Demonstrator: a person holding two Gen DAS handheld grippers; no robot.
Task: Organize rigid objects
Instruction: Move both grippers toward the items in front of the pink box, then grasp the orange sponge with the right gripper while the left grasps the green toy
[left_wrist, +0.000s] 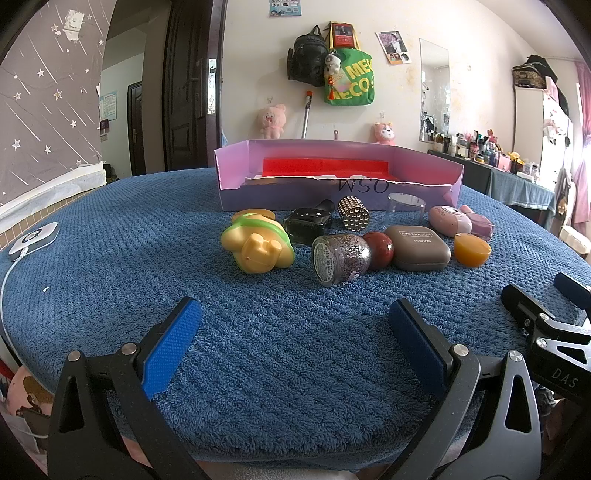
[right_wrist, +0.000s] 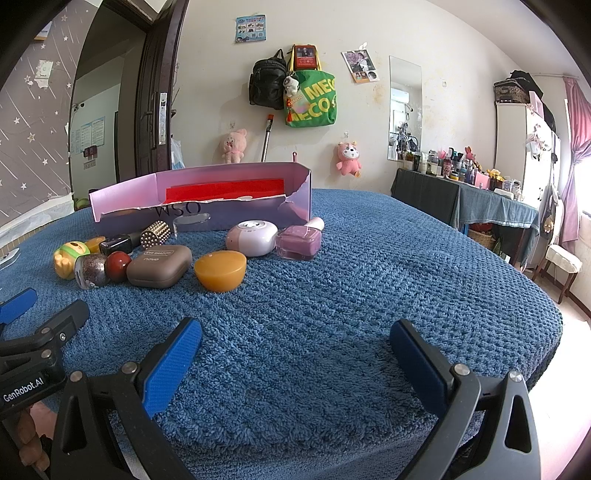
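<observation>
A blue waffle-weave towel (left_wrist: 110, 251) covers a round table and fills the lower half of both wrist views. Behind it stands a cream wall hung with a black backpack (left_wrist: 306, 55) and a green tote bag (right_wrist: 314, 99), with a narrow mirror (right_wrist: 405, 107) to the right; a dark door (left_wrist: 192, 85) stands open on the left, and a cluttered dresser (right_wrist: 461, 173) lines the right side under a pink curtain (right_wrist: 576, 147).

At the far side of the towel sits a shallow lilac cardboard box (left_wrist: 295, 194) with a red lining, its long axis running across the view and its torn front wall marked "WSO". Just in front of it the small items lie bunched in a loose row: a yellow and green toy figure (left_wrist: 256, 245) tipped over with its feet toward the camera, a glitter bottle (left_wrist: 340, 258) on its side with its base facing the left gripper, a red ball (left_wrist: 380, 249) touching it, a brown eye-shadow case (left_wrist: 419, 247) lying flat, an orange half-dome (right_wrist: 220, 270), a pink round compact (right_wrist: 251, 238), a purple nail polish bottle (right_wrist: 298, 242) lying with its cap pointing toward the box, a studded metal cylinder (left_wrist: 353, 213) and a black bottle (left_wrist: 308, 223).

The left gripper (left_wrist: 295, 332) hovers over bare towel near the row, jaws spread wide and holding nothing. The right gripper (right_wrist: 295, 350) is likewise spread and empty, over bare towel to the right of the items
</observation>
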